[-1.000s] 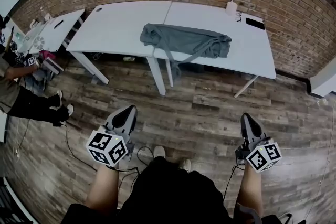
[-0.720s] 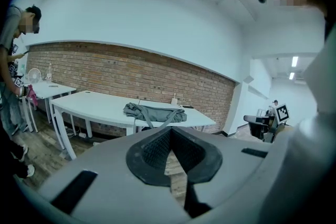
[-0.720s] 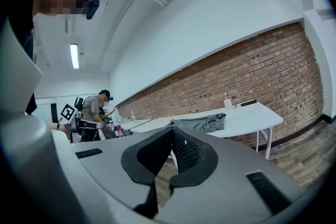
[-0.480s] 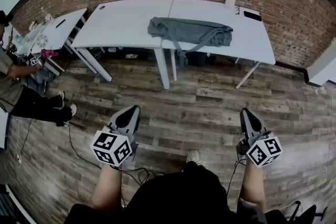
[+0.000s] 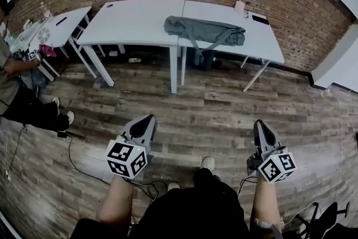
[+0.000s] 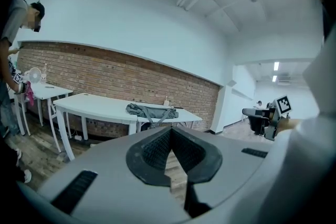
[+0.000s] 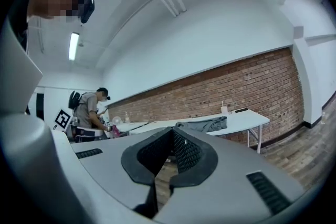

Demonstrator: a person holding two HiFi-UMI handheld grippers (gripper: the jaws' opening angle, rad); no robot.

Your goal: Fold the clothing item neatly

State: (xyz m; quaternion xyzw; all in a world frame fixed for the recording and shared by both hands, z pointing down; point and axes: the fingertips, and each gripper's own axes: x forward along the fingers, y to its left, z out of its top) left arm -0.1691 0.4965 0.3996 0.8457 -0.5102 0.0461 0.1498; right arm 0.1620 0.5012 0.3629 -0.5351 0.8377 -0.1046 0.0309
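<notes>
A crumpled grey garment (image 5: 206, 31) lies on a white table (image 5: 140, 22) by the brick wall, one sleeve hanging over the front edge. It also shows far off in the left gripper view (image 6: 151, 111) and the right gripper view (image 7: 203, 124). My left gripper (image 5: 146, 121) and right gripper (image 5: 260, 126) are both shut and hold nothing. They hang over the wooden floor, well short of the table, pointing toward it.
A second white table (image 5: 53, 31) with a small fan and clutter stands at the left, where a person (image 5: 17, 87) is busy. A white bottle (image 5: 239, 6) and a dark phone (image 5: 259, 19) sit near the garment. Cables (image 5: 78, 159) trail on the floor near my feet.
Both grippers have moved forward across the floor toward the table, jaws staying shut. The table and garment now sit a little higher and smaller in the head view.
</notes>
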